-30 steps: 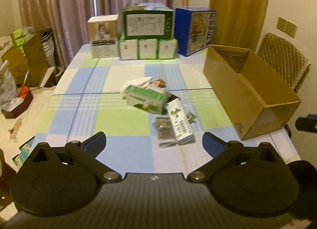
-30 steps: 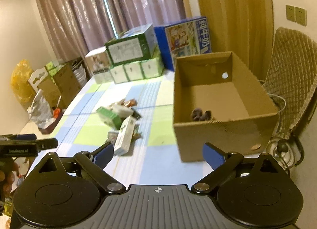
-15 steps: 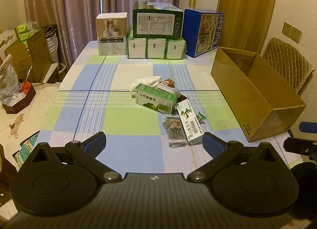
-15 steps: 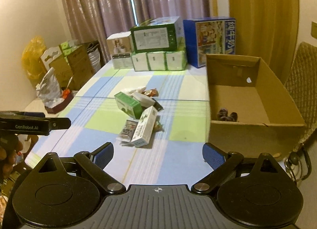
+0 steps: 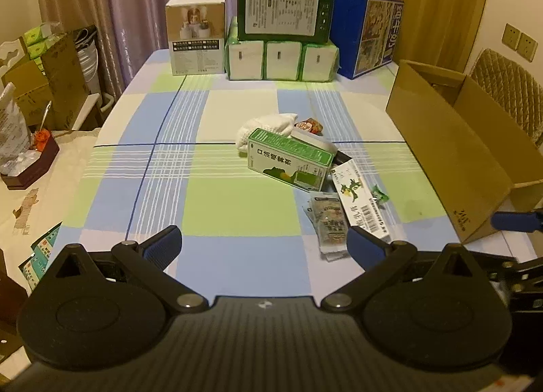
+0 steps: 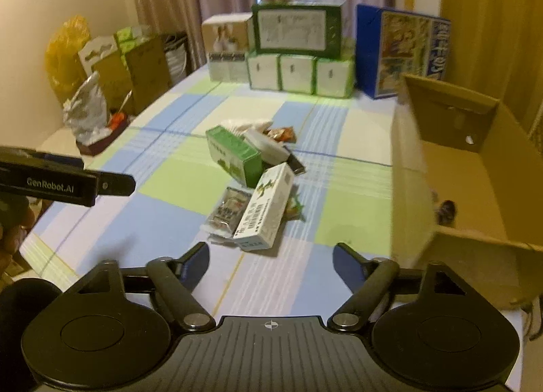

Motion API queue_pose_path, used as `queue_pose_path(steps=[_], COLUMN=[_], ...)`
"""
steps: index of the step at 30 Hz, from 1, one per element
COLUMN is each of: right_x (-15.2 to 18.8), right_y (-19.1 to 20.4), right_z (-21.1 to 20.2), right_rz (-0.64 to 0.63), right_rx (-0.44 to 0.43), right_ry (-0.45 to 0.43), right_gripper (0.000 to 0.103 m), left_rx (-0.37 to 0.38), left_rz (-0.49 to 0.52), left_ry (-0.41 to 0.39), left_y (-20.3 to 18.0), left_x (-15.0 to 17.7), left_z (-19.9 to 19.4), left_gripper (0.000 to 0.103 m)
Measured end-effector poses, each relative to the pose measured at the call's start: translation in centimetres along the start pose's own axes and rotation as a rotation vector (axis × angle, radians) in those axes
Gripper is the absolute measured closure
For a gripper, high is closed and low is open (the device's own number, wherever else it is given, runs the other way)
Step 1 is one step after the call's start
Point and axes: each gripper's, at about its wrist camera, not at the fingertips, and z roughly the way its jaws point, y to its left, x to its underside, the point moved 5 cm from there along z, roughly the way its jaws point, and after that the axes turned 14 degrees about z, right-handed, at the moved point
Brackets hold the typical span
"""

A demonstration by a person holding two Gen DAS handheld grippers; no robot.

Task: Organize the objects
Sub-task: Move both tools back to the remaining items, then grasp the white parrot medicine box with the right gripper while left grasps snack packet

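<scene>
Checked blue-green cloth on the table point(image 5: 237, 212), curtains behind, stacked cartons along the far edge. Task pile sits mid-table: green carton point(image 5: 288, 159) lying on its side, white bundle point(image 5: 268, 127) just behind it, a snack wrapper point(image 5: 309, 125) beside that. White-green flat box point(image 6: 266, 210) lies at the near end of the pile, partly over a clear sachet point(image 6: 225, 212), with a small green wrapper point(image 5: 378, 192) just to its right.

Open cardboard box point(image 6: 468, 188) stands at the table's right edge, near the pile. Looks like the drop target: a small dark item already lies on its floor, too blurred to name. The box next to the pile means short carries.

Left gripper point(image 5: 263, 244) hovers over the near edge, jaws wide apart, nothing between them. Right gripper point(image 6: 271, 259) likewise spread wide and empty, aimed at the flat box, which is closest. Probably sizing up the first pick from the loose end of the pile; the flat box is overlapping the sachet, so lifting it may drag that along.

Side clutter left of the table isn't involved.
</scene>
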Motion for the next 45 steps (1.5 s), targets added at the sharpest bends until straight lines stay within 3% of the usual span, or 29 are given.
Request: queue_pose_path(steps=[18,22,30,36,42,44,45], right_x=[-0.8,-1.2,-0.4,1.5,2.0,1.9,1.8], right_y=[0.8,-0.2,-3.4,-3.6,-4.5,-4.5,-4.4], right_z=[13.6,13.7,10.5,8.8,8.9,8.9,9.0], right_rz=[-0.102,-0.074,0.010,-0.005,0.034,0.029,0.027], right_rx=[0.044,0.070,0.100,0.097,0.078,0.080,0.080], right_ry=[0.150,0.133,0.128,0.133,0.122,0.117,0.116], right_gripper=[0.054,0.061,0.062,0.062,0.062,0.062,0.062], left_rx=[0.036,0.052,0.127,0.165,0.170,0.164,0.170], left_rz=[0.015,0.023,0.062,0.095,0.145,0.169,0.174], left_ry=[0.072,0.076,0.086,0.085,0.103,0.114,0.116], left_y=[1.5,1.0,-2.0,-4.7,-6.6,-6.8,-6.9], left_x=[-0.5,-0.7,-1.1,-1.7,-1.8,-1.6,-1.5], left_z=[7.1,7.7,9.0,11.0,13.7,14.3,14.3], left_gripper=[0.001,0.001,0.003,0.017,0.042,0.062,0.066])
